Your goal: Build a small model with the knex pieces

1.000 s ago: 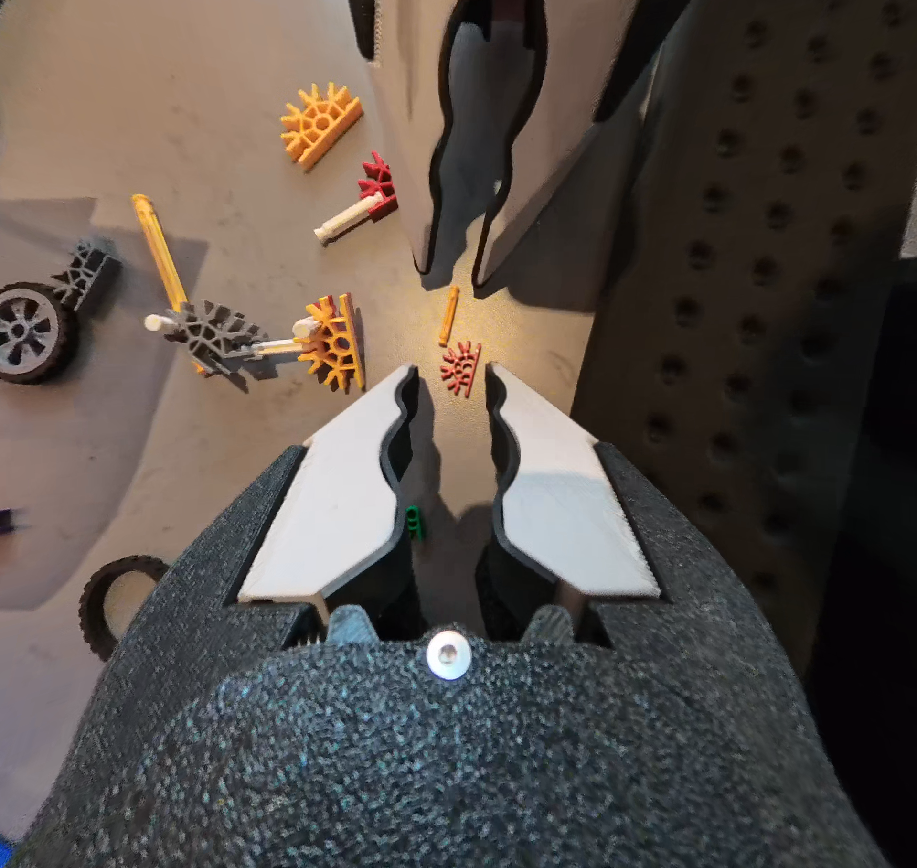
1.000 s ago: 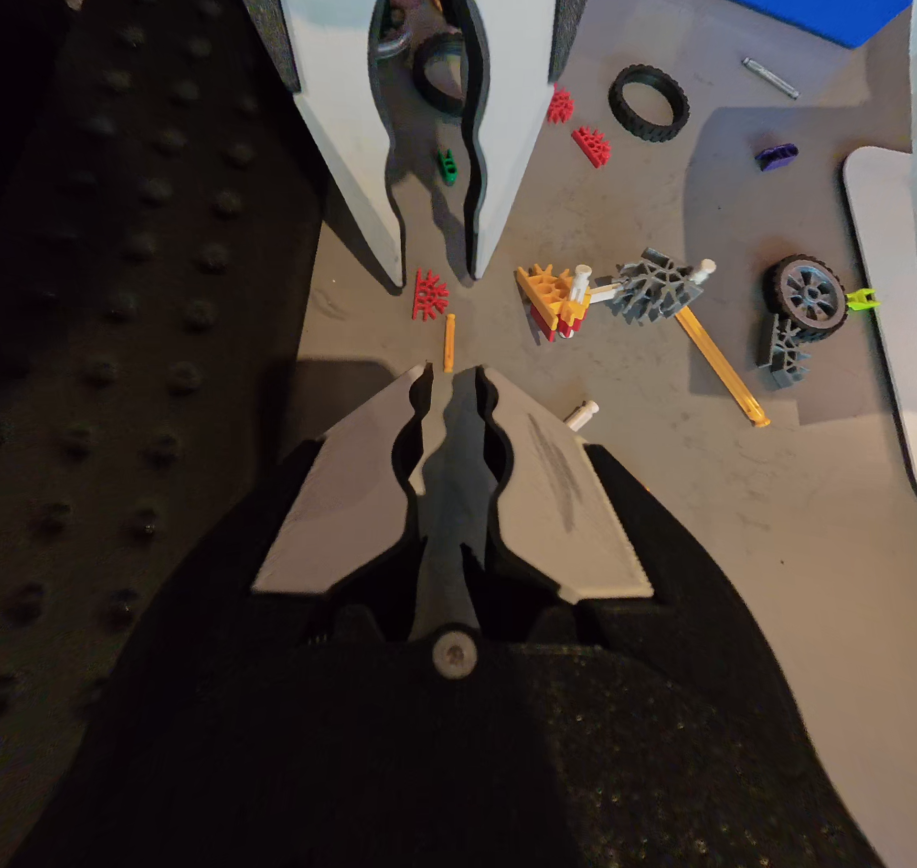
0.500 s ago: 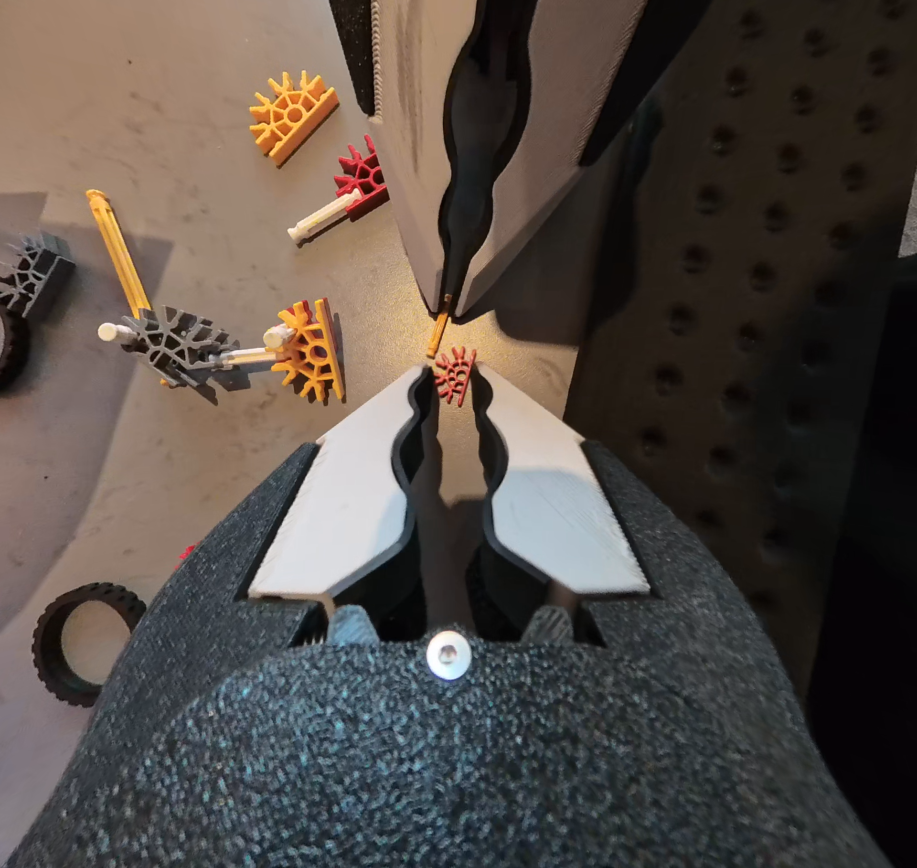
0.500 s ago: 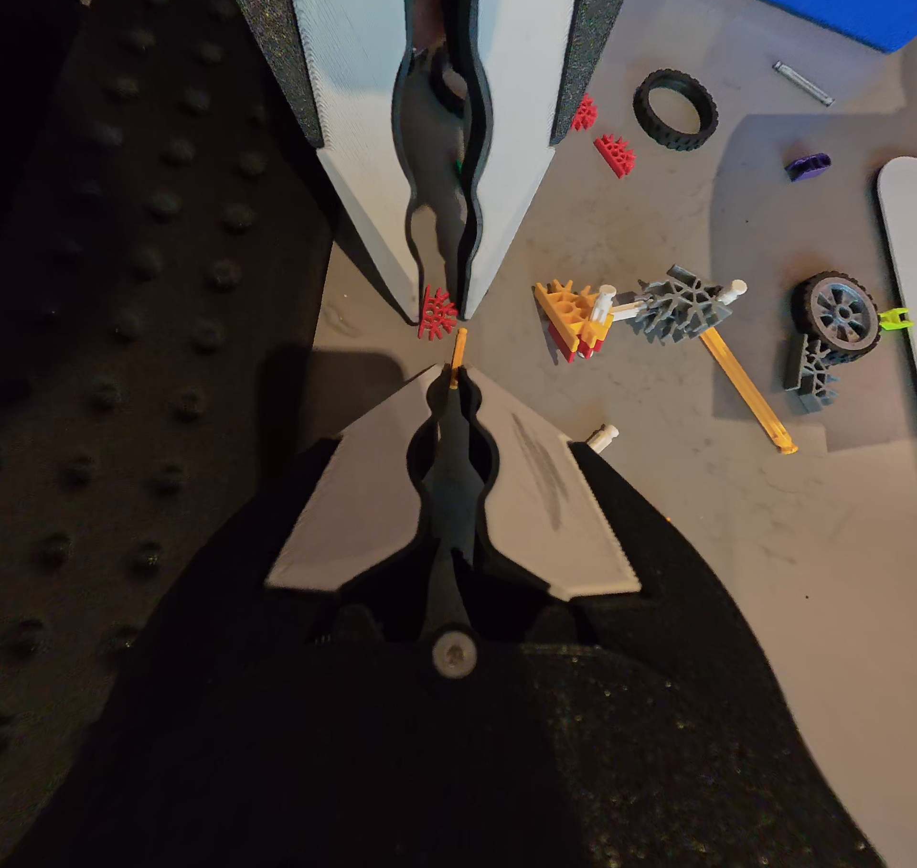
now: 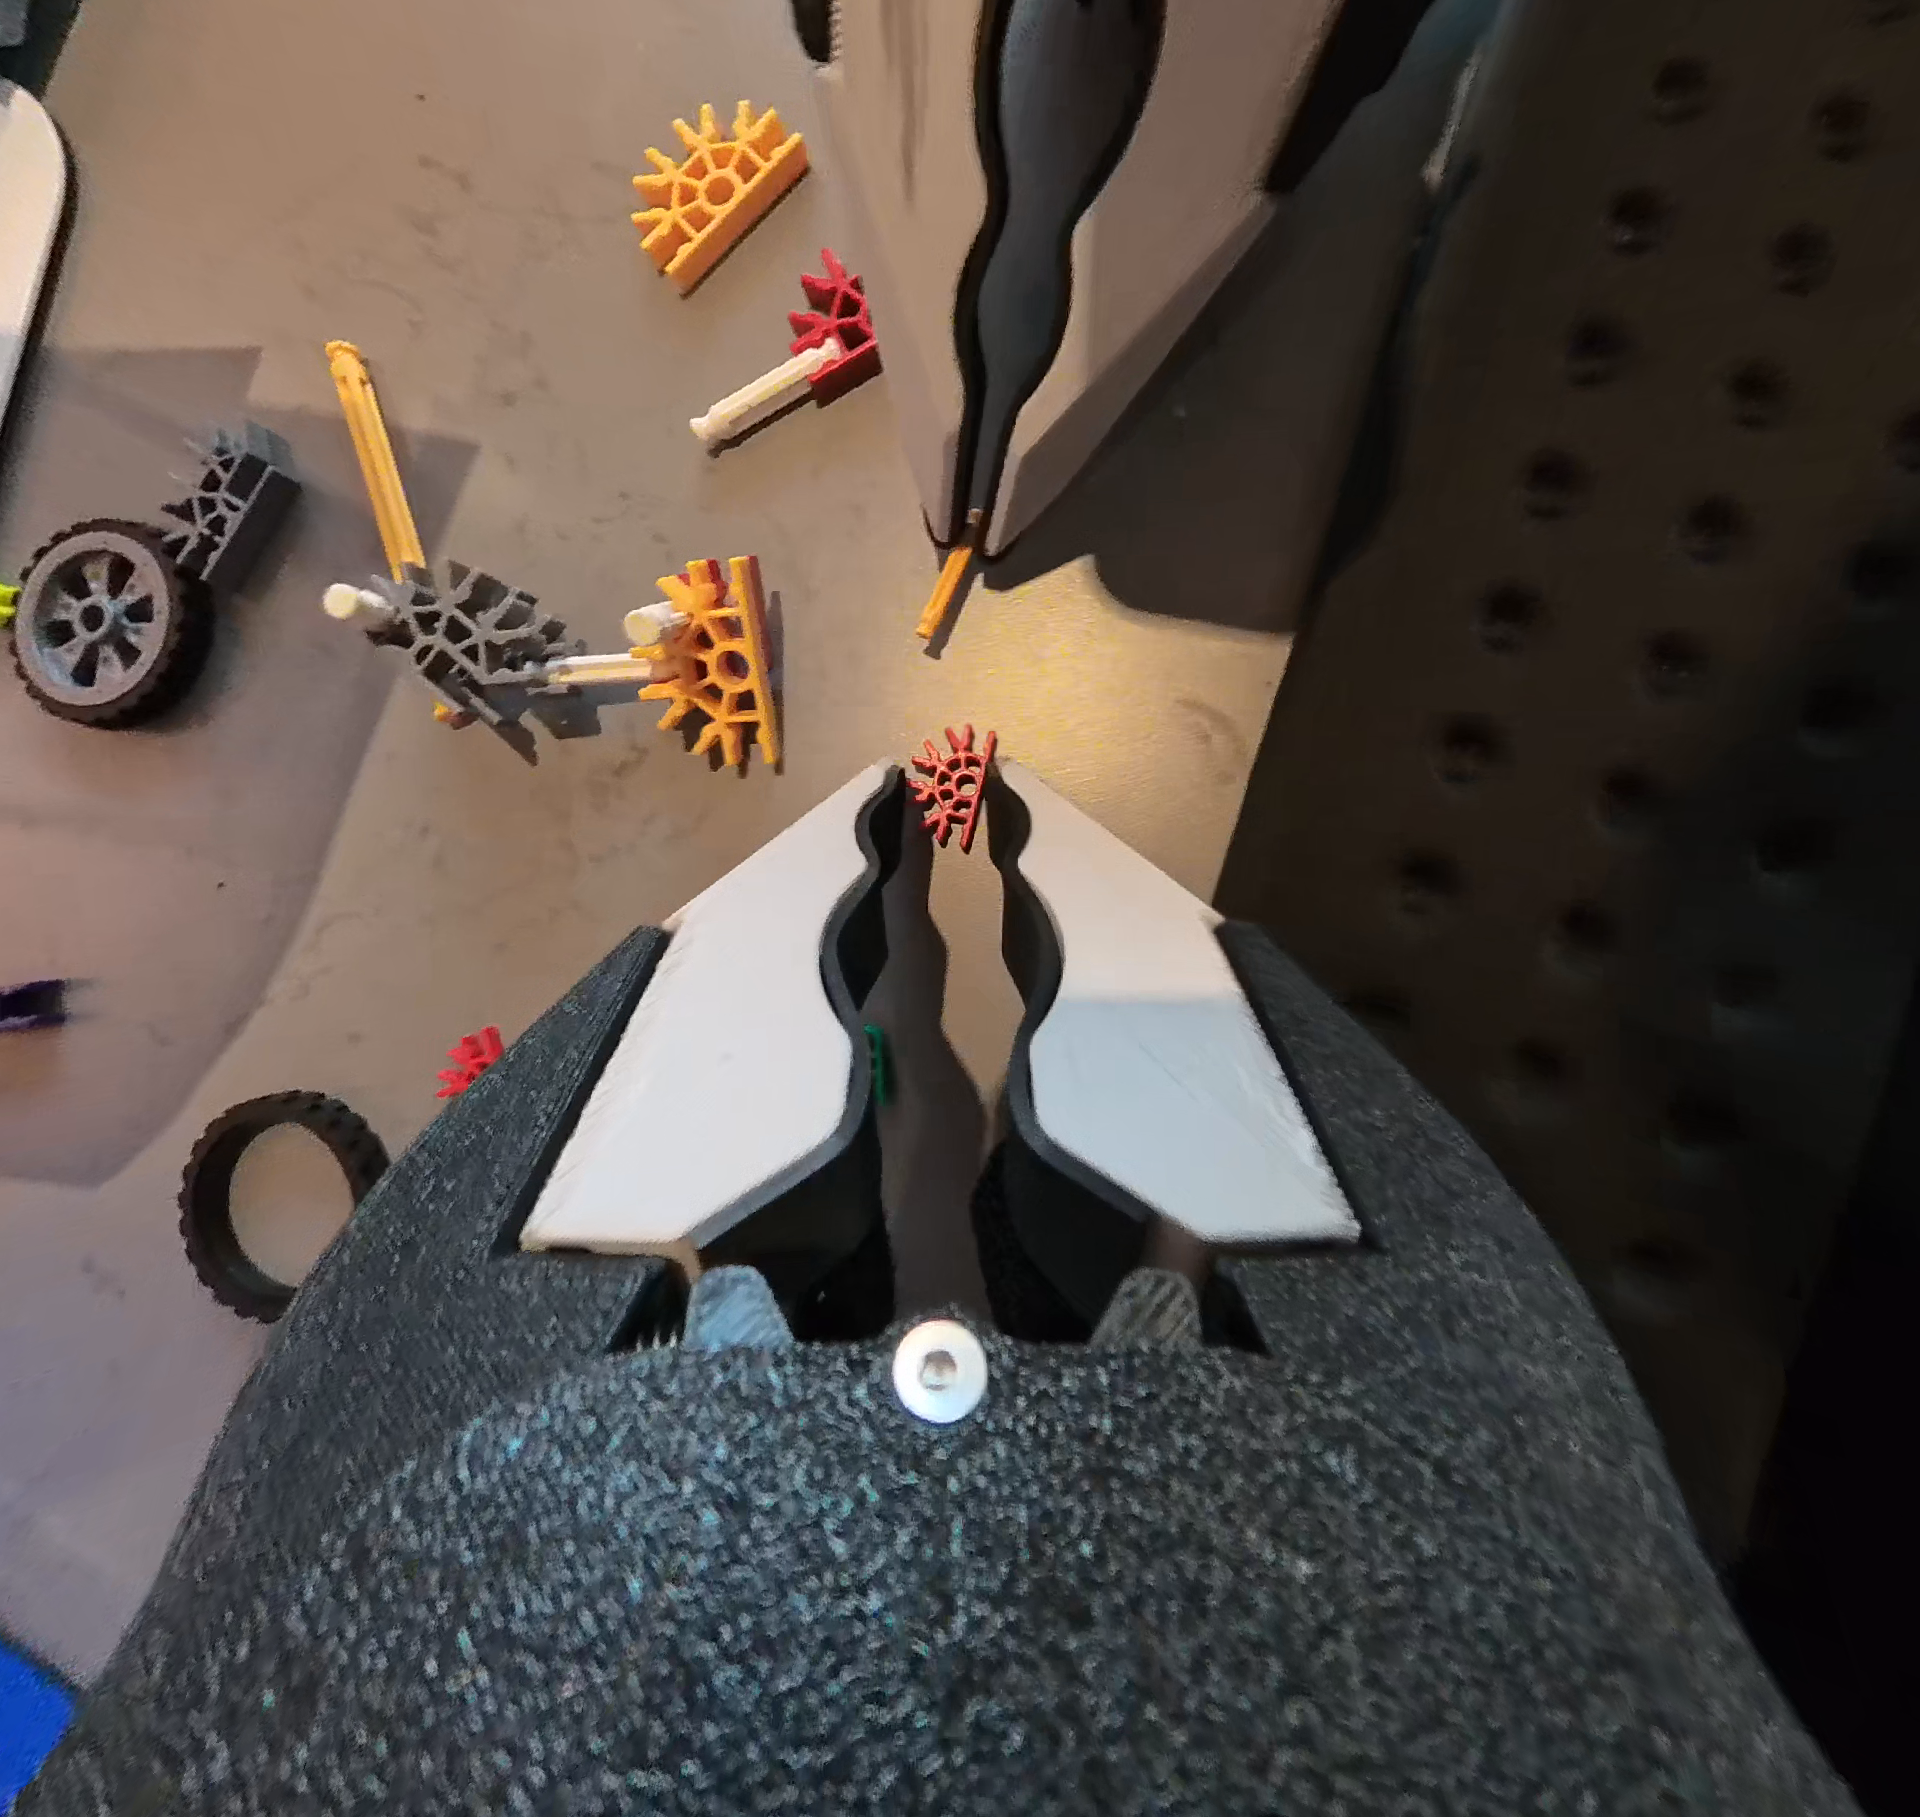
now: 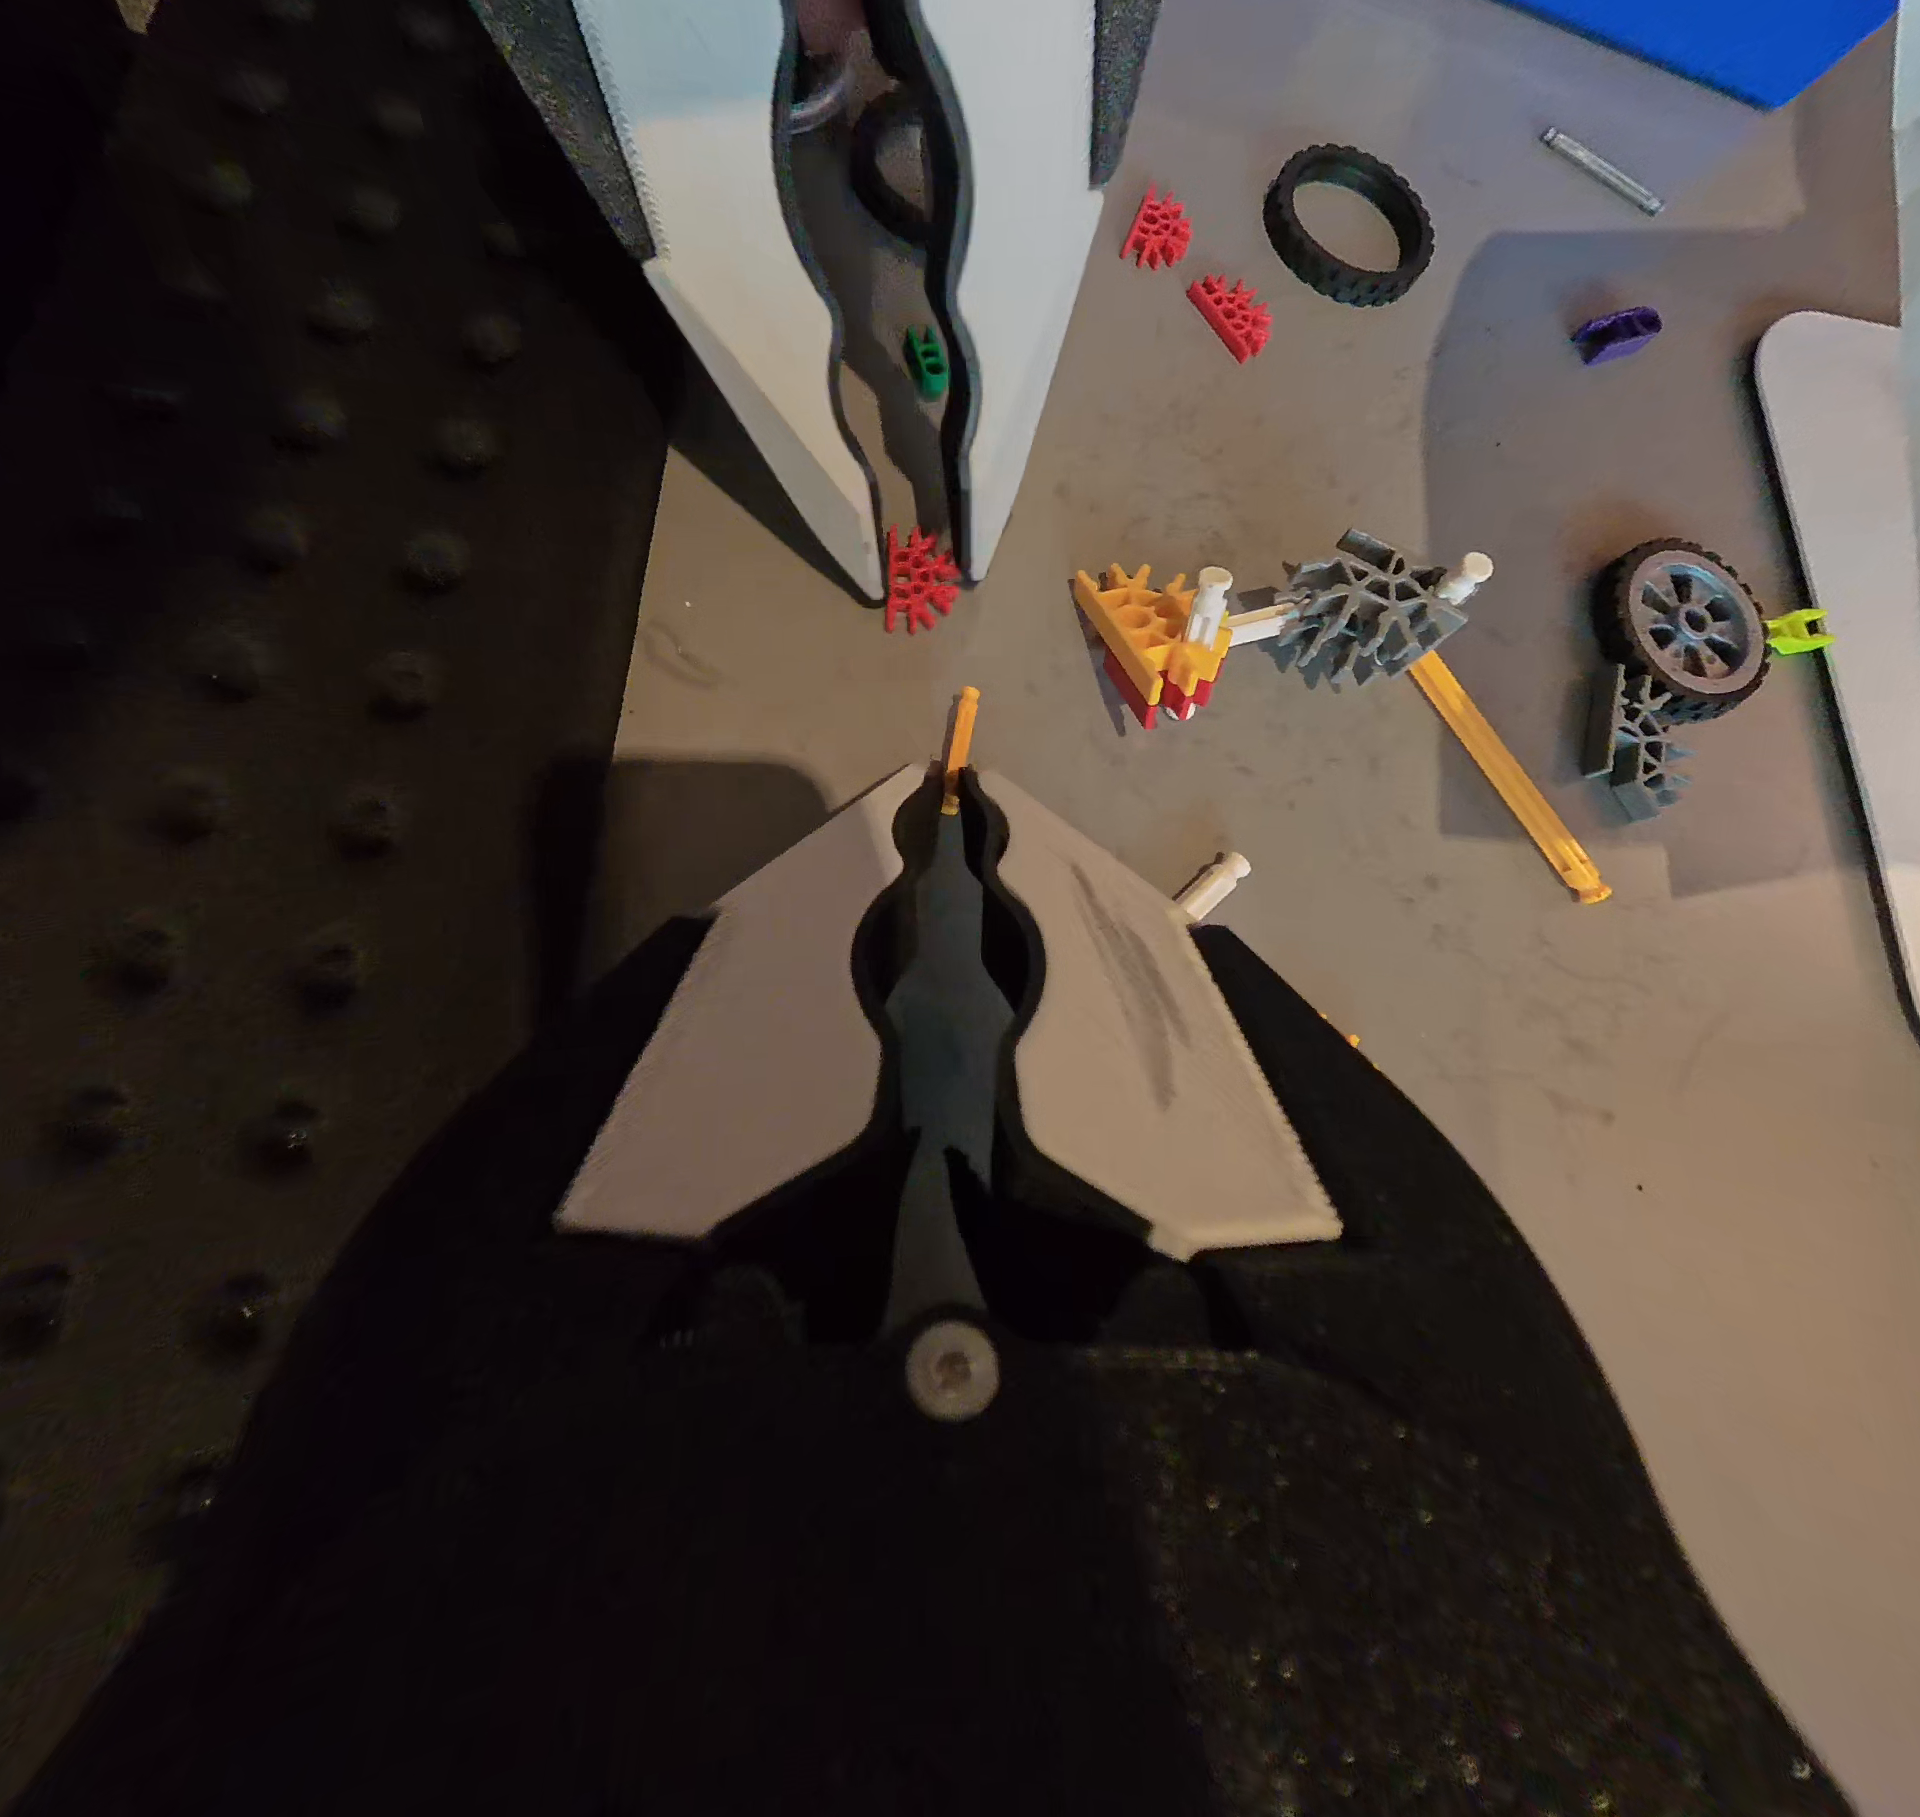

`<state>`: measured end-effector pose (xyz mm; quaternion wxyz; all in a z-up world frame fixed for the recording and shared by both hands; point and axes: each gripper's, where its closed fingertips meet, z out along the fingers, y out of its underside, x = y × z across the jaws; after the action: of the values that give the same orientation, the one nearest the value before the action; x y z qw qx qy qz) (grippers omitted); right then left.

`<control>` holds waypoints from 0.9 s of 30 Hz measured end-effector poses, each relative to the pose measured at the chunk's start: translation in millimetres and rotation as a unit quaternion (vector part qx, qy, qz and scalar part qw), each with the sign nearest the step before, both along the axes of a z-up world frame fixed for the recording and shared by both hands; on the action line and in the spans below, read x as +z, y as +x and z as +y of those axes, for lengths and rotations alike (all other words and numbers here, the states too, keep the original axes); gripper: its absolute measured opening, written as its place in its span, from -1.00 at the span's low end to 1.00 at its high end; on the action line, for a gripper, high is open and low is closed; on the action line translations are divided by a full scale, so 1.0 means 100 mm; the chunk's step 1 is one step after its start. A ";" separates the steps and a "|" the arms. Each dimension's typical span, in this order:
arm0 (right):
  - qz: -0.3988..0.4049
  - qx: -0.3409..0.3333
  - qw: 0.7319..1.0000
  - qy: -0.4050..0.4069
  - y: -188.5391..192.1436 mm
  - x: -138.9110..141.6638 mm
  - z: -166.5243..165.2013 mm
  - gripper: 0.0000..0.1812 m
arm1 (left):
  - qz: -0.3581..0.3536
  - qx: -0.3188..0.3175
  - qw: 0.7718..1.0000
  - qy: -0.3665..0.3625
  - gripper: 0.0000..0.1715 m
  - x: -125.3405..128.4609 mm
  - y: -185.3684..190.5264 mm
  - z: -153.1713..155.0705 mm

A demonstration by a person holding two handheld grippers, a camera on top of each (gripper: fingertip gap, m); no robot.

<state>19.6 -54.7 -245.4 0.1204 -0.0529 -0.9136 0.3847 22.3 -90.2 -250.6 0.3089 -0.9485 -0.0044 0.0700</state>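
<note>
My left gripper [image 5: 940,778] is shut on a small red half-round connector [image 5: 953,799], pinched at the fingertips. My right gripper [image 6: 948,782] is shut on one end of a short orange rod [image 6: 958,737], which sticks out ahead of the tips. The two grippers face each other tip to tip, a short gap apart, over a grey table [image 5: 468,105]. The right gripper with the rod [image 5: 948,595] shows at the top of the left wrist view. The left gripper with the red connector [image 6: 916,591] shows at the top of the right wrist view.
A yellow-red connector joined by a white rod to a grey connector [image 6: 1351,614] lies close by. Around it lie a long yellow rod [image 6: 1507,780], a spoked wheel [image 6: 1688,629], a tyre [image 6: 1348,222], loose red connectors [image 6: 1231,313] and a green piece [image 6: 925,359]. A black studded mat [image 6: 260,520] borders the table. The tips of one gripper are about 4 cm away from the tips of the other. Left tips and right tips are each some 20 cm from the spoked wheel [image 6: 1688,629]. My left wrist view [image 5: 104,613] looks at it from another angle.
Both grippers were open around pieces lying on the table. The right closed on the orange rod, then the left on the red connector. They have drawn slightly apart.
</note>
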 end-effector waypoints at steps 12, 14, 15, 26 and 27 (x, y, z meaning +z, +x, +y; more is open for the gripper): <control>-0.002 -0.006 1.000 0.002 -0.03 -0.04 0.01 -0.98 | 0.011 0.016 1.000 0.022 -0.78 0.05 -0.08 0.01; -0.003 -0.010 1.000 0.001 -0.04 -0.04 0.03 -0.98 | 0.012 0.022 0.999 0.034 -0.73 0.11 -0.10 -0.01; -0.004 -0.011 1.000 -0.001 -0.04 -0.04 0.03 -0.98 | 0.011 0.022 0.999 0.039 -0.72 0.16 -0.09 -0.03; -0.007 -0.012 1.000 -0.009 -0.03 -0.03 0.04 -0.98 | 0.091 0.052 0.992 0.072 -0.76 0.99 -0.33 -0.83; -0.009 -0.013 1.000 -0.011 -0.04 -0.03 0.04 -0.98 | 0.109 0.070 0.990 0.064 -0.77 1.05 -0.43 -0.99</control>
<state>15.8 -50.6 -247.9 0.1165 -0.0699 -0.9098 0.3922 -20.6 -189.7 -145.2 0.3615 -0.9111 -0.0413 0.1938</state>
